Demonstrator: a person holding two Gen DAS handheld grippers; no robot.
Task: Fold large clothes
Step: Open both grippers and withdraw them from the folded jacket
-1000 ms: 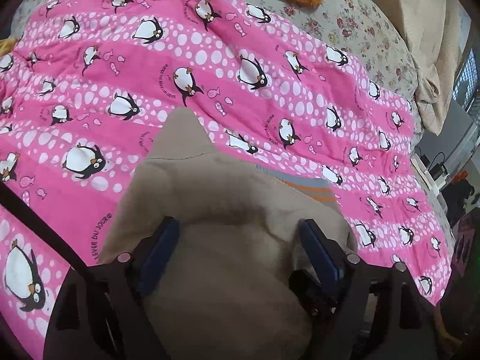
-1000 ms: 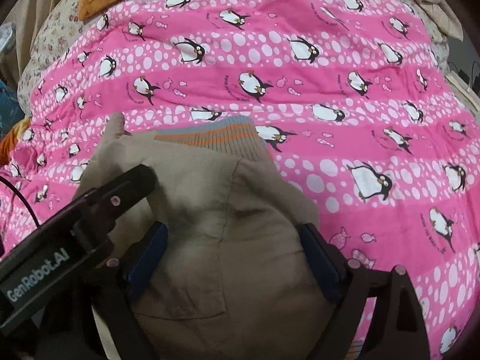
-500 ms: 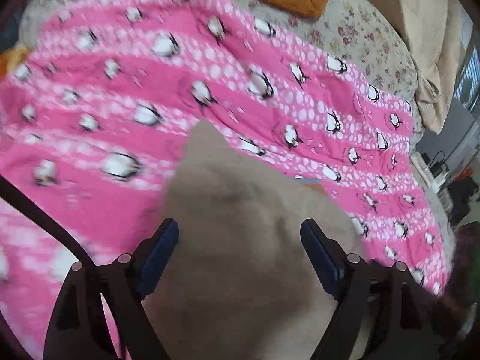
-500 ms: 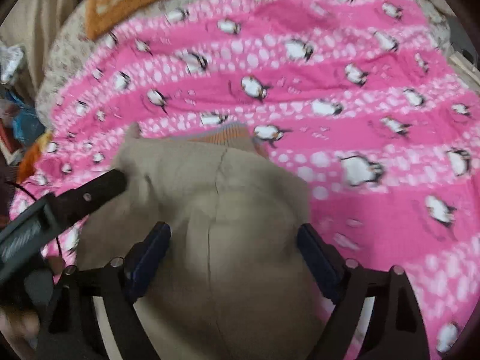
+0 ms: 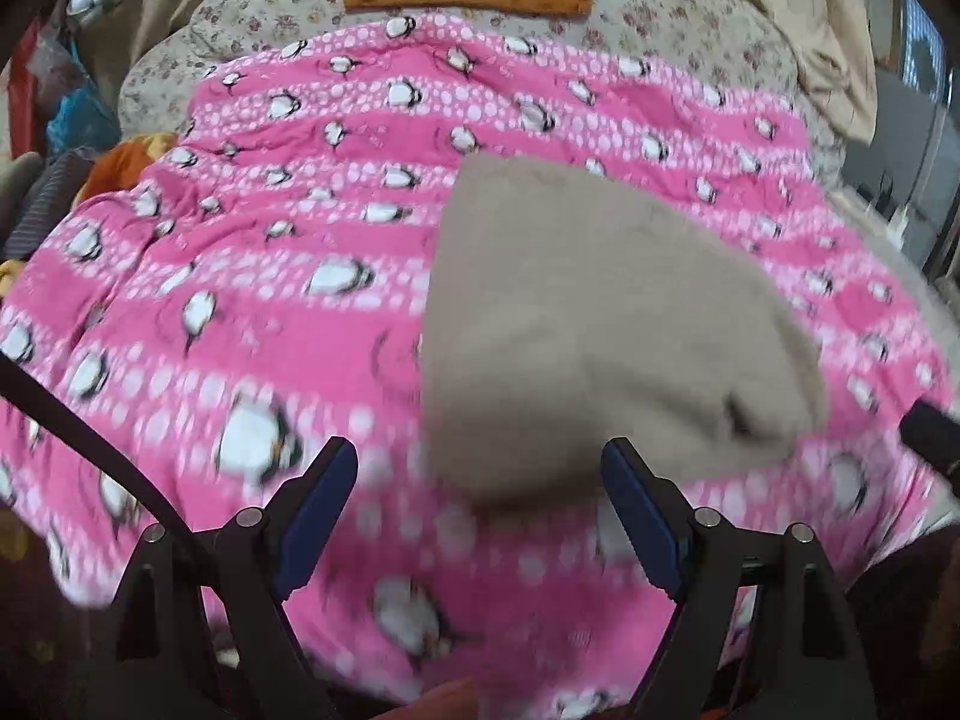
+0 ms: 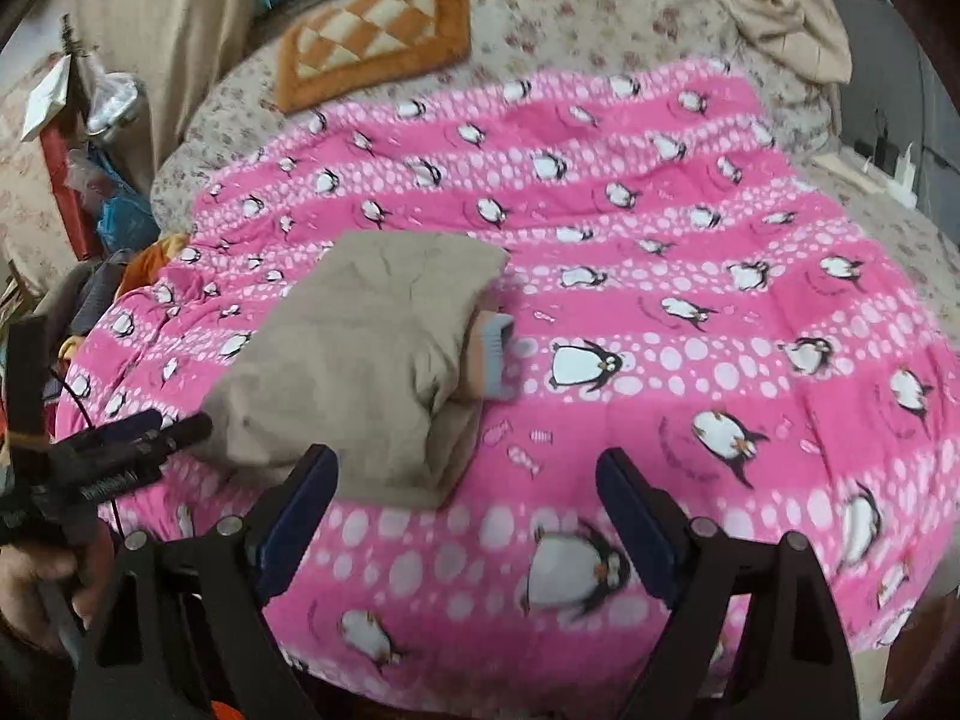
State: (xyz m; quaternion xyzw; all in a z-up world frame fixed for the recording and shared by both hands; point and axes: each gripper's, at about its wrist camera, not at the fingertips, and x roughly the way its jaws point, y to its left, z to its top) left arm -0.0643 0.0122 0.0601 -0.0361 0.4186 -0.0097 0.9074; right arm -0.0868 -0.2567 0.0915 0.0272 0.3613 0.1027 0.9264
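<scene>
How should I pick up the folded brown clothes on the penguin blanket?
Grab the folded brown clothes by the thick near edge, coming from the front. Its layers stack there, probably lifting together. The right gripper is open nearby.

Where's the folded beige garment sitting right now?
The beige garment lies on the pink penguin blanket, left of centre in the right wrist view, just ahead of the open right claw, nothing gripping it.

We see a plain beige folded garment (image 6: 360, 354) with a grey and orange striped cuff (image 6: 489, 354), a pink blanket (image 6: 660, 300) printed with white dots and black-and-white penguins, a floral cream bedsheet (image 6: 588, 24), and an orange-bordered diamond-checked cushion (image 6: 372, 36) at the far left.
</scene>
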